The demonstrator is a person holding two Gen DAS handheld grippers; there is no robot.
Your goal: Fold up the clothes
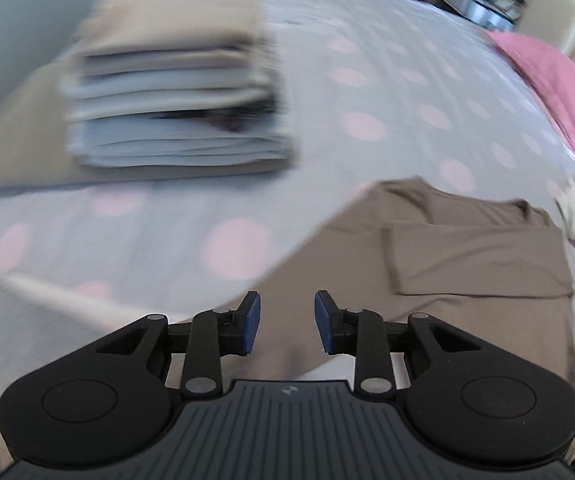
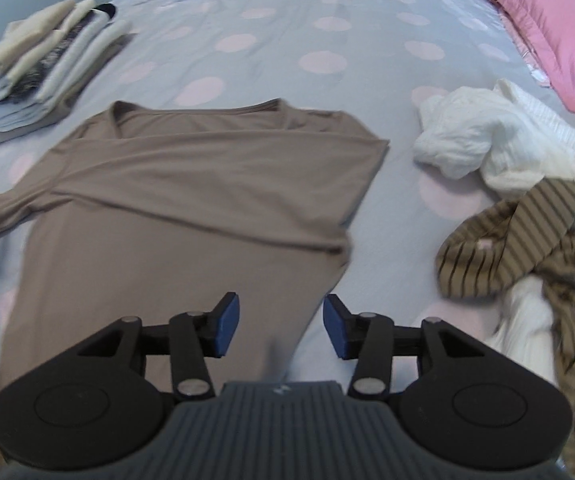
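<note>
A taupe long-sleeved shirt (image 2: 191, 200) lies spread on the bed, its right side folded inward and one sleeve trailing off to the left. In the left wrist view the same shirt (image 1: 467, 256) lies to the right below the camera. My left gripper (image 1: 287, 326) hangs above the shirt's near edge, jaws apart, nothing between the blue pads. My right gripper (image 2: 281, 326) hovers over the shirt's lower hem, jaws wide, empty. A stack of folded clothes (image 1: 175, 92) stands at the upper left, and the same stack (image 2: 39, 64) shows in the right wrist view.
The bed sheet (image 2: 287, 32) is grey with pink dots. A pink pillow (image 2: 543, 28) lies at the upper right. A crumpled white garment (image 2: 499, 136) and a brown striped garment (image 2: 527, 240) are heaped on the right. A beige cloth (image 1: 11, 140) lies under the stack.
</note>
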